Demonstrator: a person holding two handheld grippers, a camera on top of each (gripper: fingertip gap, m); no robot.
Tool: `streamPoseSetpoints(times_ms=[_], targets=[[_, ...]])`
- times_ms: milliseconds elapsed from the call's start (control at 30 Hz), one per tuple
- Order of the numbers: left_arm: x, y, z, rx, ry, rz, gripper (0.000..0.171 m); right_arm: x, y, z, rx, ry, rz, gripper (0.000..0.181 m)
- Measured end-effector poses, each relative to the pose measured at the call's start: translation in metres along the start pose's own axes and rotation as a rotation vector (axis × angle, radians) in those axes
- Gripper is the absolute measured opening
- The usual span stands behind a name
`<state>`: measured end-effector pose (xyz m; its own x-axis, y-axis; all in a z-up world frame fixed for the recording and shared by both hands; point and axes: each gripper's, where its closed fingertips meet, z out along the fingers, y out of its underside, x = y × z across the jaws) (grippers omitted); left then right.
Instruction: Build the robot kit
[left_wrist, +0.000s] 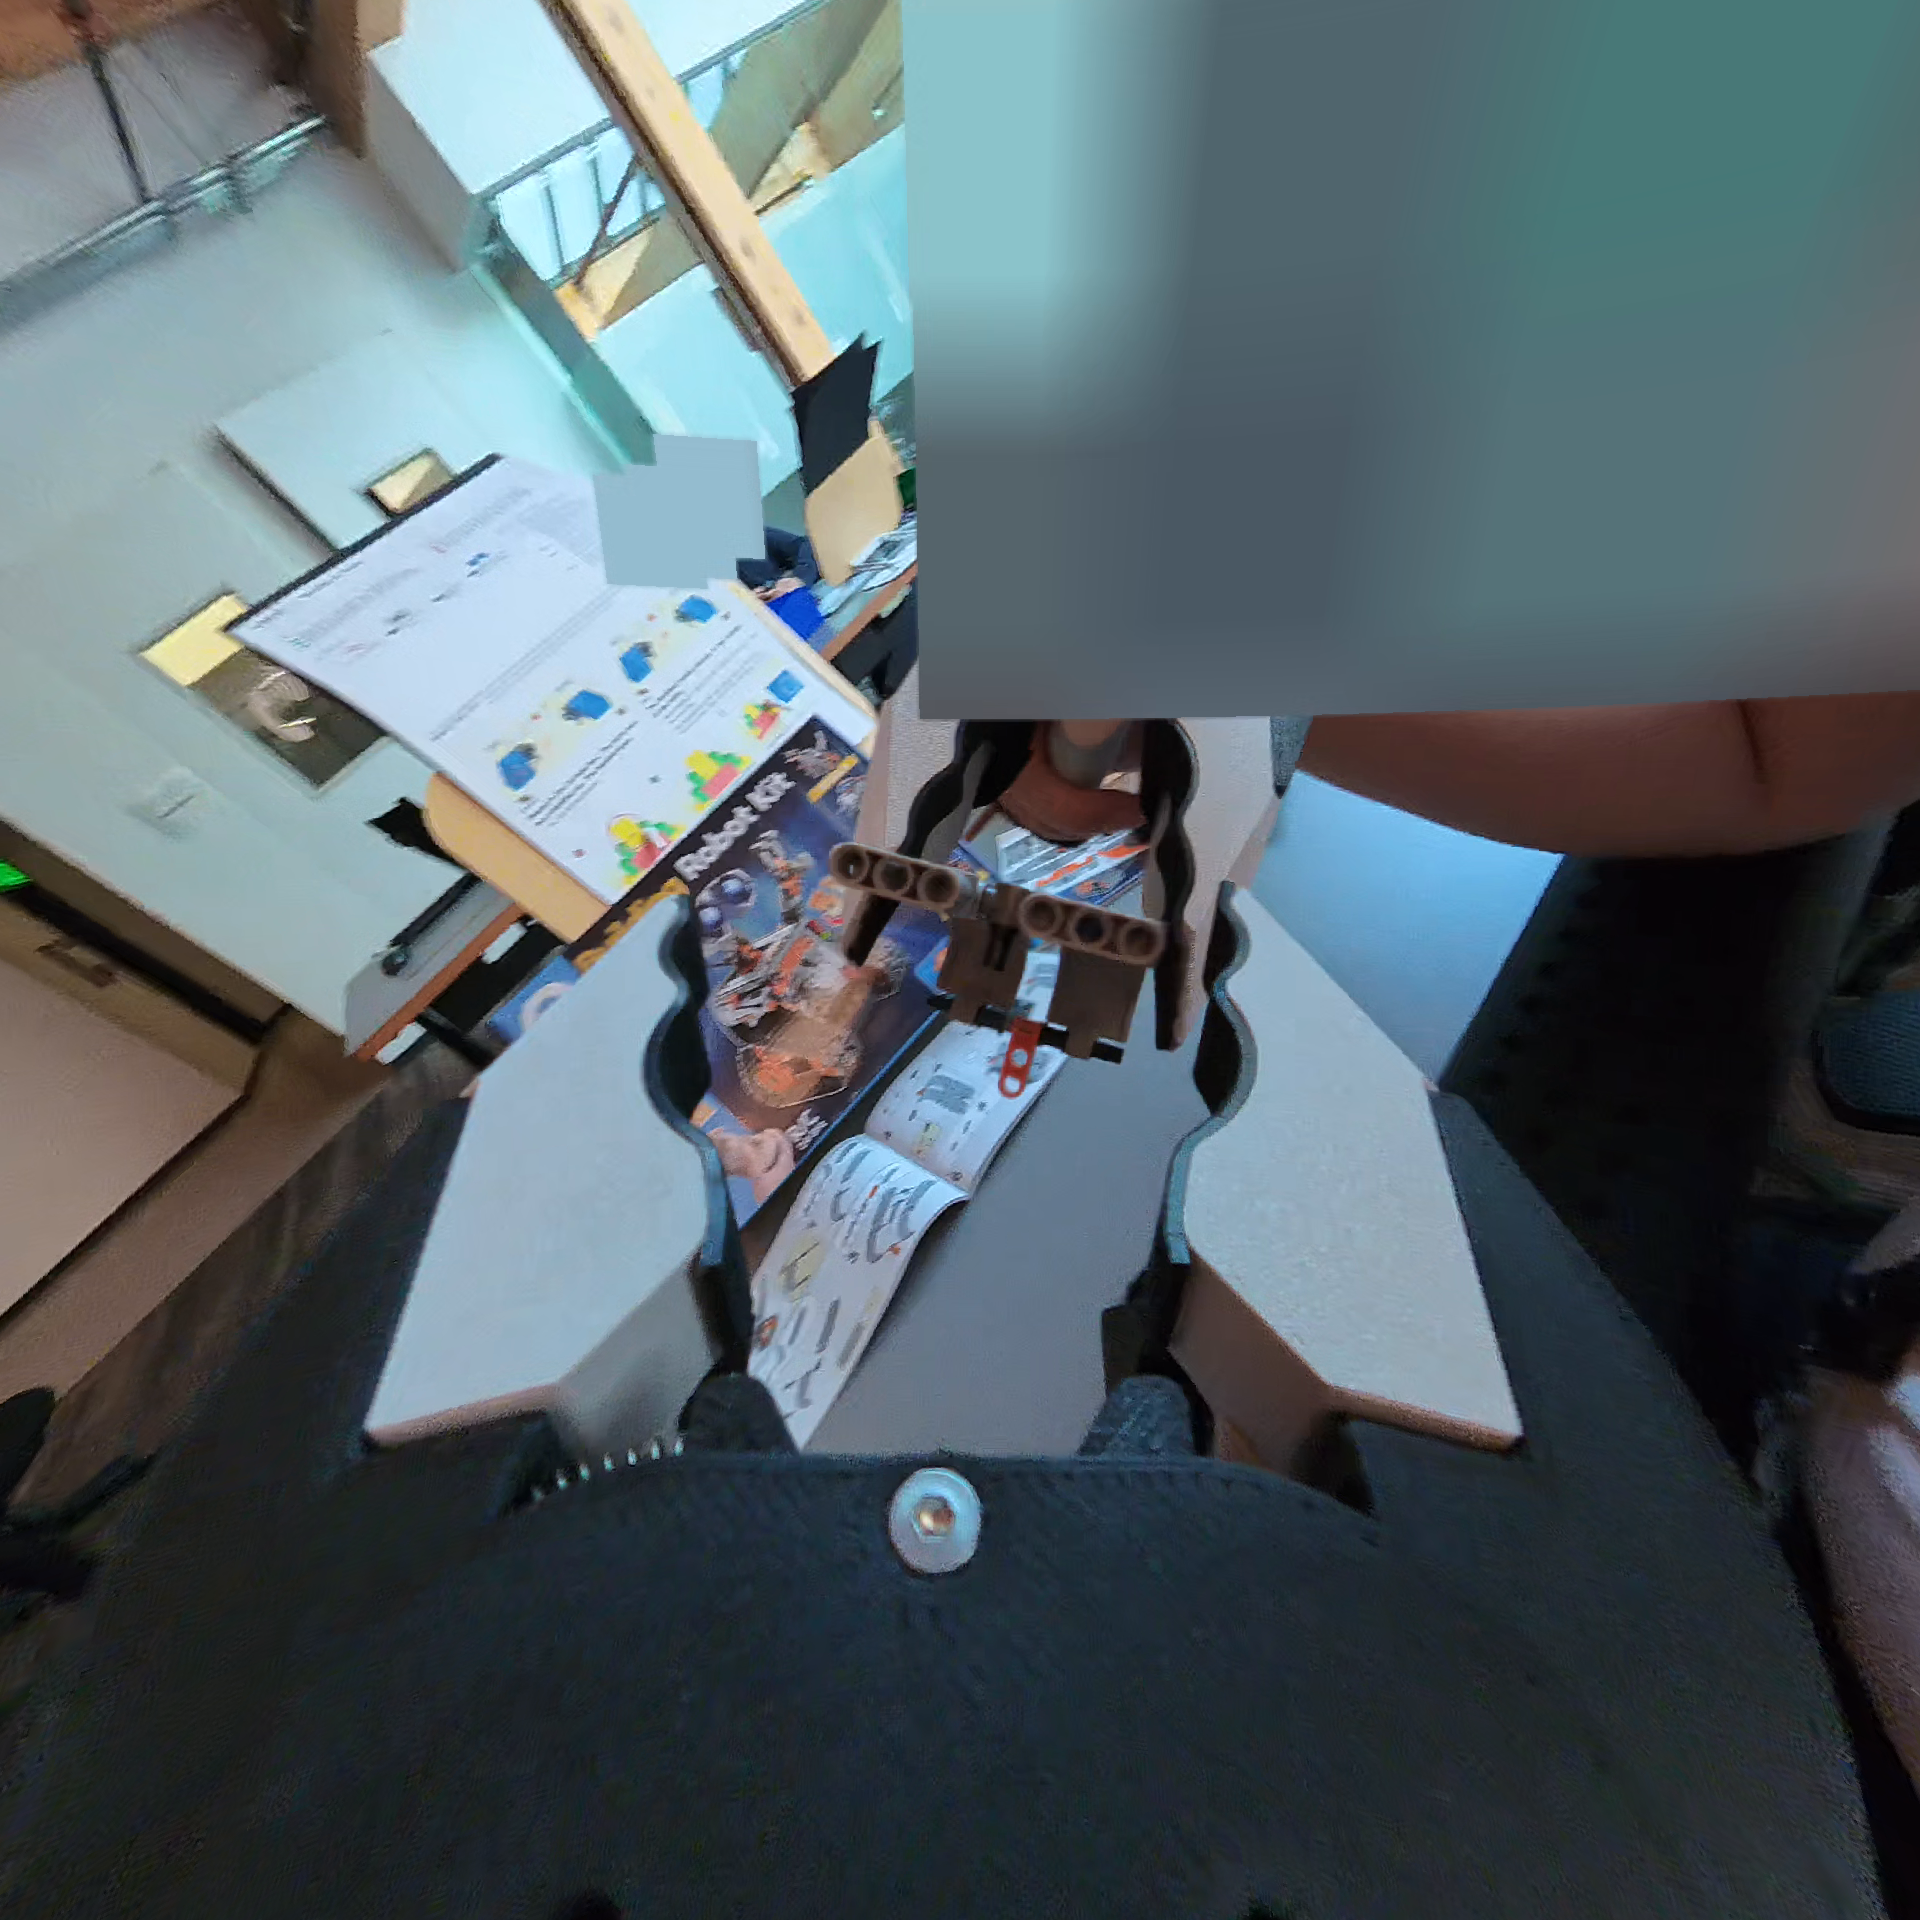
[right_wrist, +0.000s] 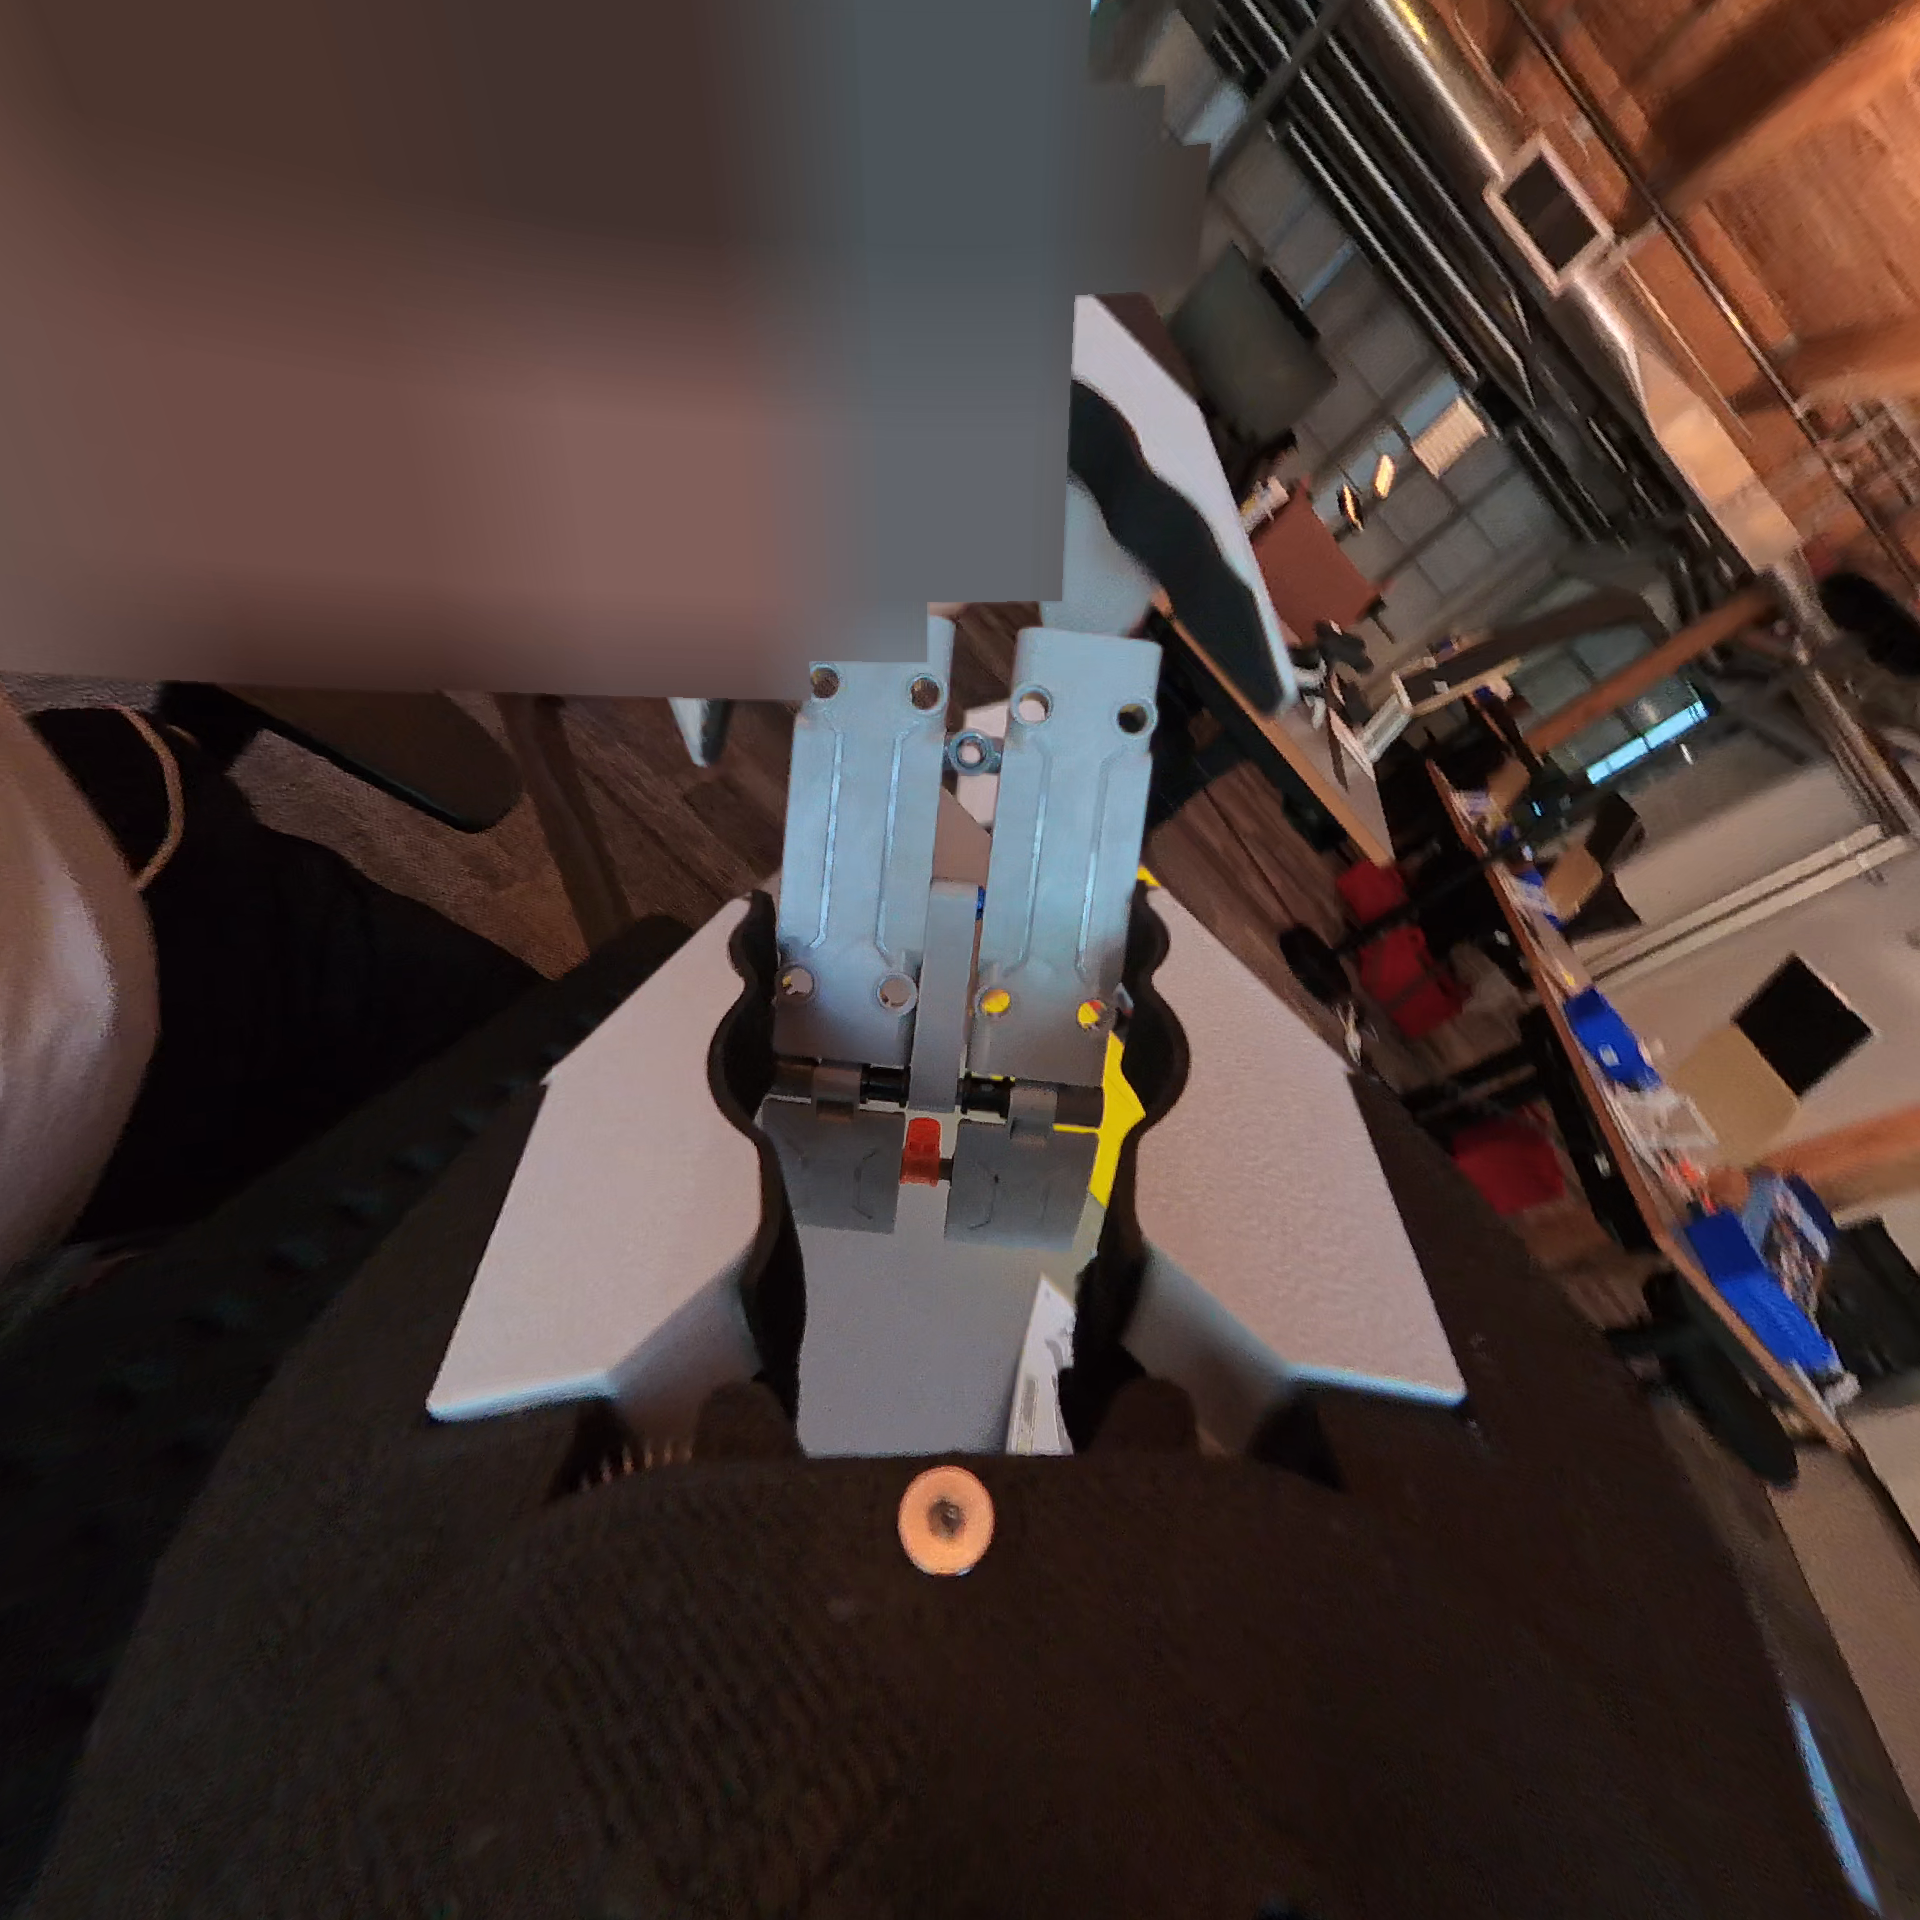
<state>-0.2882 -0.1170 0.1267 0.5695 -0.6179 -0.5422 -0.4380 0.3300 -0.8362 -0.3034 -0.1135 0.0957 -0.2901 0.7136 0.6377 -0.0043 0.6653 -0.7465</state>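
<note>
Left claw (left_wrist: 951, 935) fills the foreground of its own view, w/ fingers wide apart and nothing between them. It hangs over a grey surface (left_wrist: 1039, 1247), touching nothing.

Just ahead of it, off the surface, is a grey toy assembly (left_wrist: 997, 935) of beams w/ round holes, plus a small red piece (left_wrist: 1021, 1055) at its lower edge. The right claw (right_wrist: 951, 935) is clamped on this assembly, fingers pressed to both sides. In the right wrist view its two long grey panels (right_wrist: 862, 862) stick out past the fingertips, hinged at the base.

Under the left claw an open booklet (left_wrist: 883, 1205) lies on the surface, w/ a dark kit box (left_wrist: 790, 997) beside it and touching it. Farther back-left is a big printed sheet (left_wrist: 540, 665) on a propped board. A person's bare arm (left_wrist: 1558, 779) crosses at upper right. The room behind is blurred.
</note>
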Motion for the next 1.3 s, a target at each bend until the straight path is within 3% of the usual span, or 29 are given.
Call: streamPoseSetpoints(times_ms=[167,667,967,1100,1300], targets=[[0.023,-0.01,0.002,0.081,0.071,0.07,0.064,-0.013,-0.013,-0.003,0.055,-0.059,-0.033,0.067],[0.042,-0.011,0.002,0.072,0.114,0.057,0.063,-0.03,-0.023,-0.008,0.128,-0.159,-0.032,0.067],[0.032,0.002,-0.005,0.028,0.032,0.075,0.068,-0.028,-0.012,-0.004,0.033,-0.144,-0.027,0.068],[0.036,0.016,-0.005,-0.124,0.039,0.177,0.079,-0.029,-0.004,-0.002,-0.058,-0.131,-0.053,0.068],[0.036,0.035,-0.006,-0.37,0.069,0.34,0.077,-0.027,0.014,0.001,-0.23,-0.085,-0.123,0.068]])
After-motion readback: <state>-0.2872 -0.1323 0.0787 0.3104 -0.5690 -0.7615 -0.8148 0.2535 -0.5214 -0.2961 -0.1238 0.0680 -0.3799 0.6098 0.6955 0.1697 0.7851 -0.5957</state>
